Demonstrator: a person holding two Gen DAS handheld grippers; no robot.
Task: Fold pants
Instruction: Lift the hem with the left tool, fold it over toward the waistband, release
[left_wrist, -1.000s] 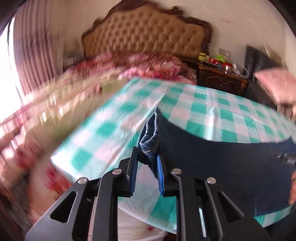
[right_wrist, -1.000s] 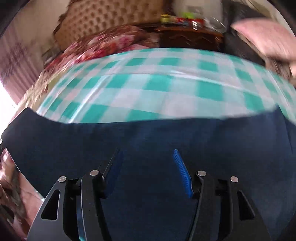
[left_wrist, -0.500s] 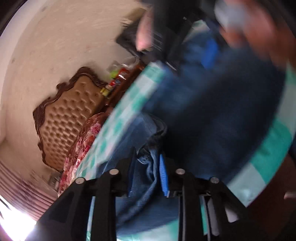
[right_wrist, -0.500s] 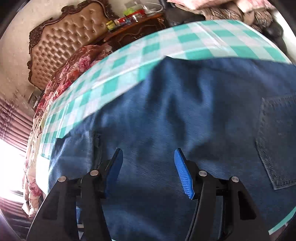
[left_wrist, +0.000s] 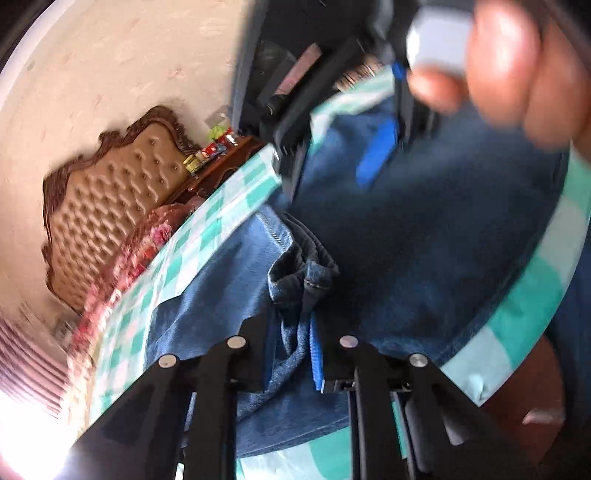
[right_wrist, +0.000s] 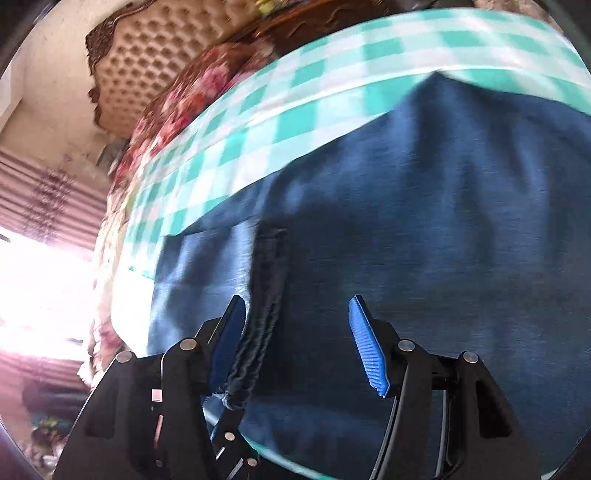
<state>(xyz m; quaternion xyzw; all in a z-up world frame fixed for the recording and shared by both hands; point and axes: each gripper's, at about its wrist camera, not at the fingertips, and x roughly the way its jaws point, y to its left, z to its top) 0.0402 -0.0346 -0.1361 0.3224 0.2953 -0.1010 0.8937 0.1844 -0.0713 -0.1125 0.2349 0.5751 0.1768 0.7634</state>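
Left tool (left_wrist: 291, 354) closing, clamped on bunched hem of blue pants (left_wrist: 424, 240), right tool (right_wrist: 295, 343) apart above them, checked bench (right_wrist: 295, 103) beneath

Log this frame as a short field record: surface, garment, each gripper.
surface: green-and-white checked cloth
garment: dark blue jeans spread on it, one part doubled over
left gripper: jaws closing, bunched denim hem between the pads
right gripper: jaws apart over the jeans, thick seam beside one pad, not clamped
background: tufted headboard

Blurred hand (left_wrist: 517, 70), bedside clutter (left_wrist: 210, 147) too small, pants (right_wrist: 424, 240) edge cropped
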